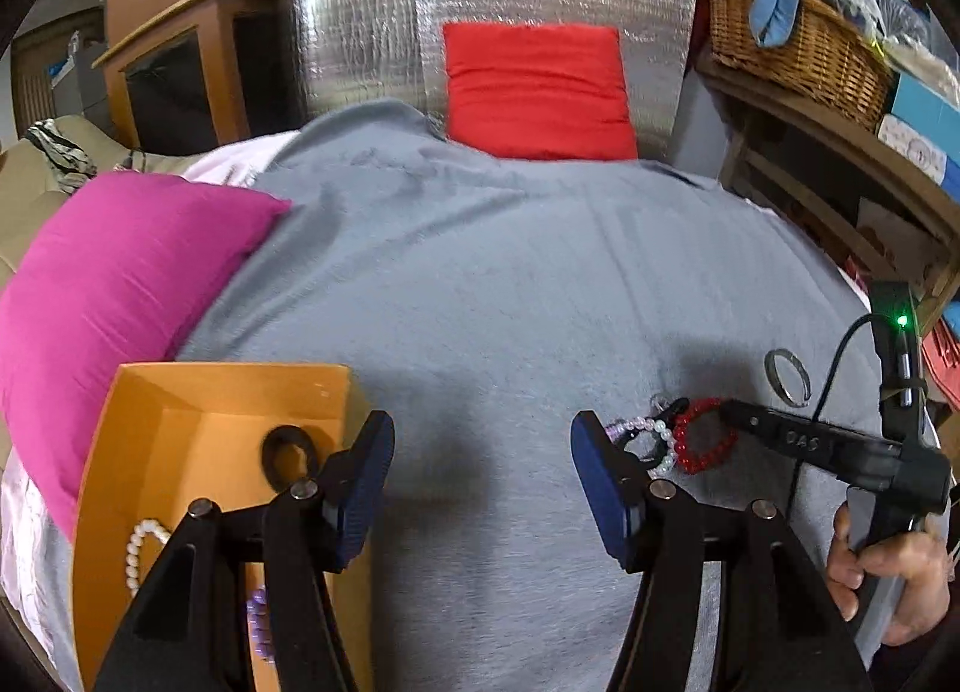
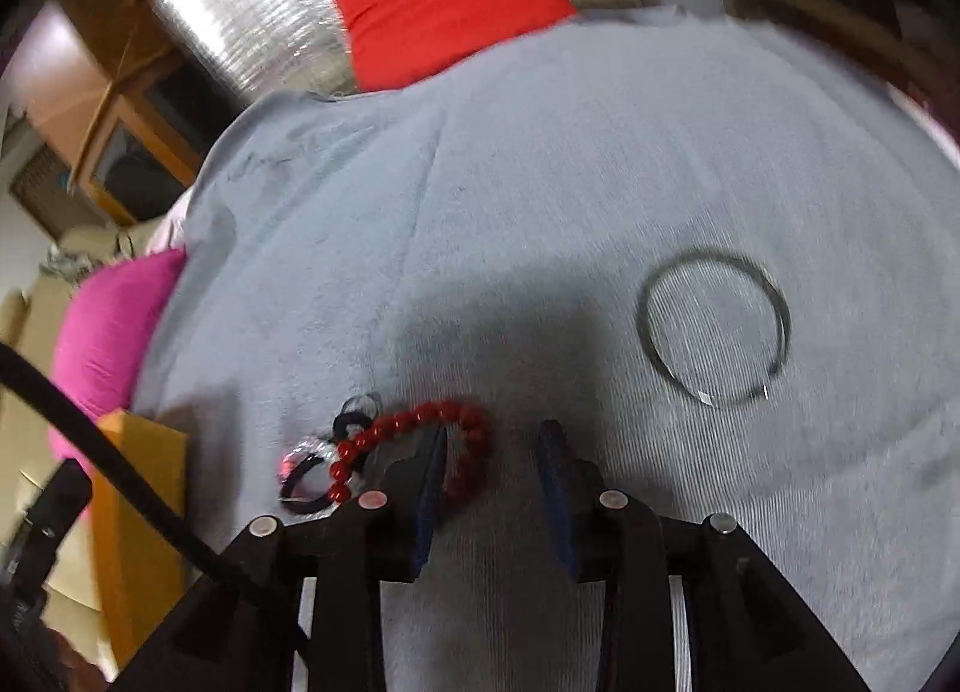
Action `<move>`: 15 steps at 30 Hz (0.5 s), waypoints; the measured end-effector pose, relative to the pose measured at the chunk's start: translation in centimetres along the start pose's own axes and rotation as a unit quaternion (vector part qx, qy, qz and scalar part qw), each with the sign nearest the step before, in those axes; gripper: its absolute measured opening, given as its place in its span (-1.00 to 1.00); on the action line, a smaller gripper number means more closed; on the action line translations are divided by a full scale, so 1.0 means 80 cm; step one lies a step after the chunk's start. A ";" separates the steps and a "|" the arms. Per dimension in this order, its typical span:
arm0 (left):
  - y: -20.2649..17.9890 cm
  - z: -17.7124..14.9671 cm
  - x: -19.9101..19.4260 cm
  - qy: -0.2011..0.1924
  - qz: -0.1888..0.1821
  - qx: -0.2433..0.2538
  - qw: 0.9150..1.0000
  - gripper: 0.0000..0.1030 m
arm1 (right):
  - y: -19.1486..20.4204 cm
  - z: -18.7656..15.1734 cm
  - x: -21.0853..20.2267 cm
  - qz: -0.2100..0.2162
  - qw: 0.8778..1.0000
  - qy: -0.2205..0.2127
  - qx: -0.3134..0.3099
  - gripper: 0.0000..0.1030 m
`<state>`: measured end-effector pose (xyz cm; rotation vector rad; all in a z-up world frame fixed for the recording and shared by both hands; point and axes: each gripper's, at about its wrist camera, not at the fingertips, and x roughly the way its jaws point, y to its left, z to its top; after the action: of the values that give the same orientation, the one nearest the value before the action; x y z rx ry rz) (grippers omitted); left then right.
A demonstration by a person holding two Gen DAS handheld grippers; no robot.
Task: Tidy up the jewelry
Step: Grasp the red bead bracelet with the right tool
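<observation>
A red bead bracelet lies on the grey blanket, tangled with a pearl bracelet and a dark ring. My right gripper is open just above the blanket, its left finger inside the red loop; it also shows in the left wrist view. A thin silver bangle lies apart to the right. My left gripper is open and empty beside an orange box that holds a black ring, a pearl bracelet and purple beads.
A magenta pillow lies at the left by the box, and a red pillow at the far end against a silver foil panel. A wicker basket stands on shelves to the right.
</observation>
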<state>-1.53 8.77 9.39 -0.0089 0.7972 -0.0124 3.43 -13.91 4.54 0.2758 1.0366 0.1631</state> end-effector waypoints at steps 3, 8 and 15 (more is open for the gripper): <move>-0.014 -0.003 0.018 0.019 -0.002 0.006 1.000 0.21 | 0.014 -0.004 0.002 -0.035 0.998 -0.010 -0.048 -0.80; -0.039 -0.005 0.041 0.037 -0.010 0.023 0.999 0.21 | -0.005 -0.010 -0.012 -0.049 0.997 -0.016 -0.053 -0.80; -0.079 -0.017 0.068 0.071 -0.014 0.070 0.995 0.21 | -0.048 -0.014 -0.038 -0.035 0.999 0.003 -0.028 -0.80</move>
<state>1.24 2.39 4.66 0.1140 0.9371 -0.0956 0.97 -18.23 5.34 0.1877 1.0439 0.1308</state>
